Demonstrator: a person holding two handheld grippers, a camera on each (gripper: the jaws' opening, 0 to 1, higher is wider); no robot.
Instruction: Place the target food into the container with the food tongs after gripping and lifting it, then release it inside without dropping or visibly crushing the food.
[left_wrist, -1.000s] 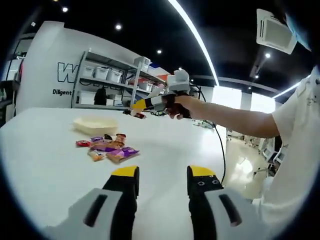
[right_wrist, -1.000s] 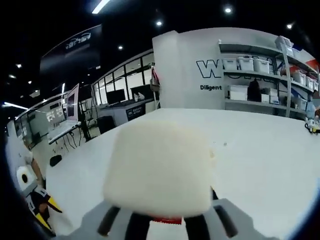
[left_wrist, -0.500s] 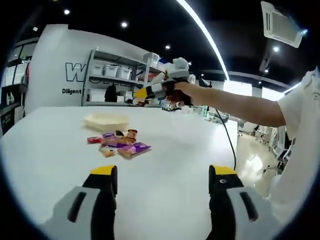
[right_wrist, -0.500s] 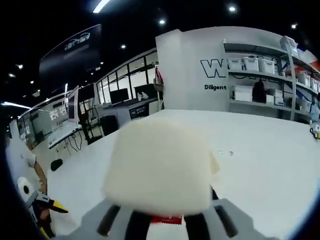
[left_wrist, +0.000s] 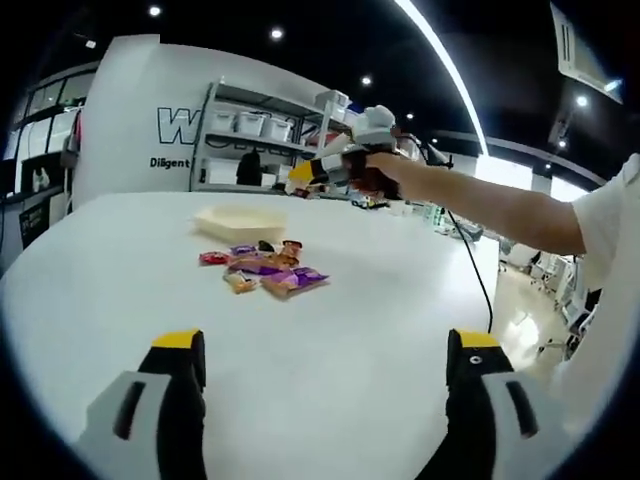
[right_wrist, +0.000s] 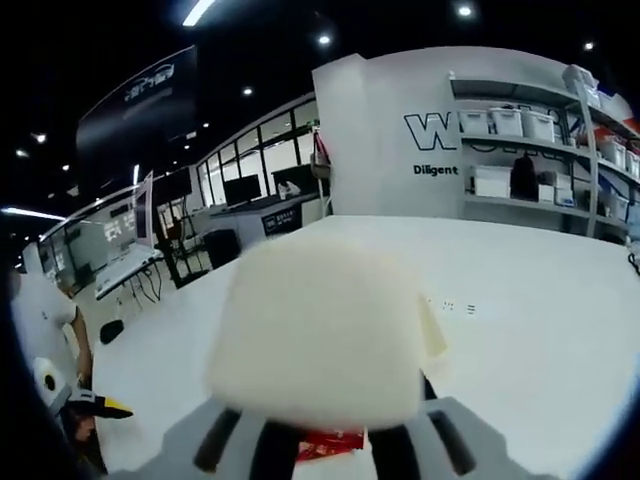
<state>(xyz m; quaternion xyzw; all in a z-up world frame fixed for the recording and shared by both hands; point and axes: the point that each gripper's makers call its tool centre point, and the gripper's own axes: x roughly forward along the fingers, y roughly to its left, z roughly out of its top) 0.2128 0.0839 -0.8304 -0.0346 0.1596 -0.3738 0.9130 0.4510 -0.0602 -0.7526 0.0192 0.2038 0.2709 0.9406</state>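
My left gripper (left_wrist: 325, 345) hovers low over the white table (left_wrist: 120, 290) with its yellow-tipped jaws wide apart and nothing between them. Beyond it lies a pile of snack packets (left_wrist: 265, 272), and behind that a shallow cream container (left_wrist: 240, 218). A person's hand holds my right gripper (left_wrist: 303, 175) in the air above and to the right of the container. In the right gripper view a blurred cream block (right_wrist: 315, 335) sits close to the lens and hides the fingertips of my right gripper (right_wrist: 332, 440). Under it a red packet (right_wrist: 328, 441) shows, pinched between the dark fingers.
The person's arm (left_wrist: 480, 205) and white sleeve (left_wrist: 600, 260) reach in from the right. Shelves with storage bins (left_wrist: 255, 135) stand behind the table. In the right gripper view the table top (right_wrist: 540, 320) stretches away towards desks with monitors (right_wrist: 235, 195).
My left jaws have spread wider apart over the last second. The left view has shifted a little. The right gripper stays raised with the cream block and red packet still in front of its lens.
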